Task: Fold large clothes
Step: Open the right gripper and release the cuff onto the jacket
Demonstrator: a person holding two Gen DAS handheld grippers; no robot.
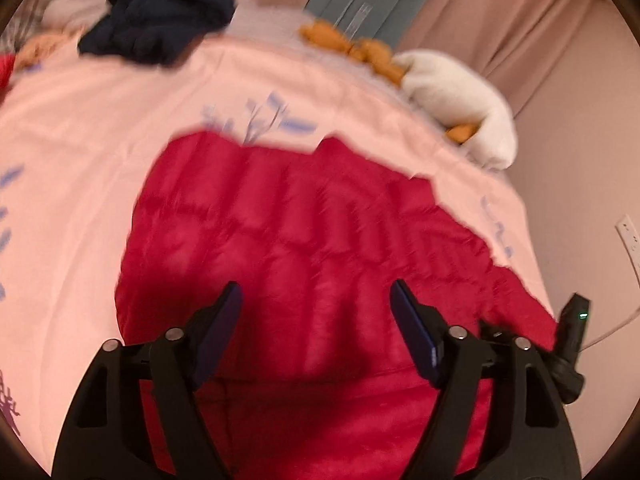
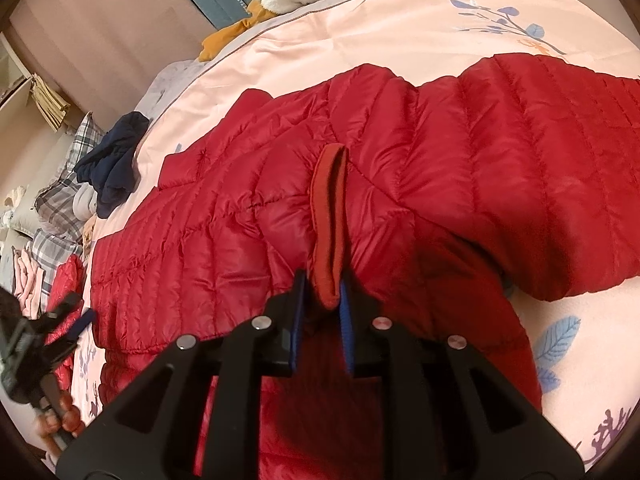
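A red quilted down jacket (image 2: 400, 152) lies spread on a pink bedspread (image 2: 400, 20). My right gripper (image 2: 325, 280) is shut on the jacket's knit sleeve cuff (image 2: 330, 200), which stands up between the blue pads. In the left wrist view the jacket (image 1: 300, 220) fills the middle, blurred. My left gripper (image 1: 316, 286) hangs open above it, jaws wide with only the fabric beneath them. At the left edge of the right wrist view the left gripper (image 2: 60, 320) shows again, with a hand (image 2: 60, 428) holding it.
A dark navy garment (image 1: 156, 16) lies bunched at the far side of the bed. A white and orange plush toy (image 1: 452, 96) rests by the bed's edge near a curtain. Plaid pillows (image 2: 60, 184) lie at the left. A wall socket (image 1: 628, 236) is on the right.
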